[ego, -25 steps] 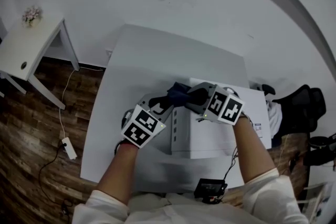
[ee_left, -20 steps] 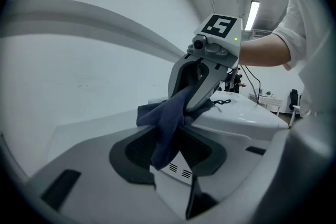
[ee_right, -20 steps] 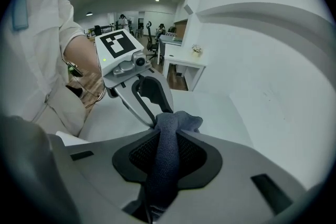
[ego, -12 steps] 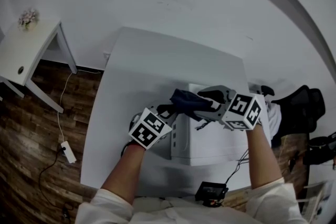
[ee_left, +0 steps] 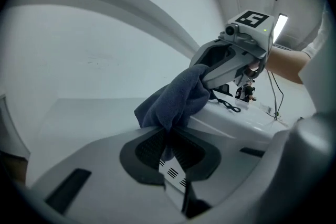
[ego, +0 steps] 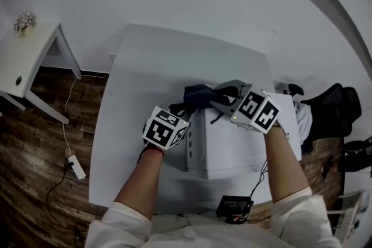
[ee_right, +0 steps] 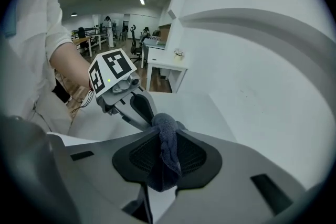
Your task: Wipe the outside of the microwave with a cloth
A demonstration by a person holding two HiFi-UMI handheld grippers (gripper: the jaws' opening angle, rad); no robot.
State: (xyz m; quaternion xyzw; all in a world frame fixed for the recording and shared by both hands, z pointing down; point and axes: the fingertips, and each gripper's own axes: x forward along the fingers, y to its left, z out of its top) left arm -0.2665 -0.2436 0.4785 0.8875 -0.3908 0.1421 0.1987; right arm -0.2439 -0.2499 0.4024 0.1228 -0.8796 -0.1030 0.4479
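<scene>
A white microwave (ego: 232, 148) stands on a white table (ego: 151, 67). A dark blue cloth (ego: 197, 96) is bunched over the microwave's top far-left corner, and both grippers hold it. My left gripper (ego: 182, 108) reaches in from the left. Its jaws are closing, and the pads pinch a fold of the cloth (ee_left: 176, 99) at my left gripper (ee_left: 169, 139). My right gripper (ego: 220, 96) comes from the right above the microwave top. Its jaws are also closing, with a strip of cloth (ee_right: 167, 147) squeezed between them. The left gripper (ee_right: 149, 118) shows opposite it in the right gripper view.
A small white side table (ego: 23, 58) with flowers stands at the far left. A power strip (ego: 75, 164) lies on the wooden floor. A black device (ego: 232, 206) sits at the table's near edge, and a dark office chair (ego: 340, 113) is at the right. A black cable (ee_left: 228, 106) lies on the microwave top.
The right gripper swung out to the right, then came back left onto the cloth. The left gripper shifted a little right and lower, keeping hold of the cloth.
</scene>
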